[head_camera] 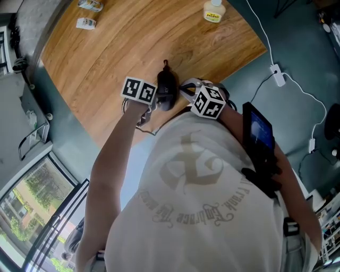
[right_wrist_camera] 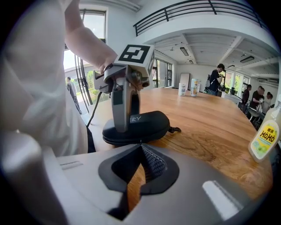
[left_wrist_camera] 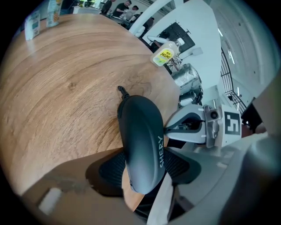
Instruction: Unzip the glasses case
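While the left gripper (left_wrist_camera: 145, 169) is pinching the near end of the glasses case (left_wrist_camera: 141, 127) between its pads, the case is lying flat on the wooden table (left_wrist_camera: 66, 88), close to the person's edge.

Status: the zip seam is showing shut along the side seen in the right gripper view. The pull tab (right_wrist_camera: 175, 129) is sitting at the far end (untouched, by the look of it), so the unzipping is judged not yet begun.

Right gripper (right_wrist_camera: 139, 169): pointing at the case's side from just beside it, jaws pressed together on nothing.

Views: the left gripper view is giving the case's top and lettering but not the seam. Only the head view is placing both grippers either side of the case, with a yellow-labelled bottle (head_camera: 214, 10) standing well apart.
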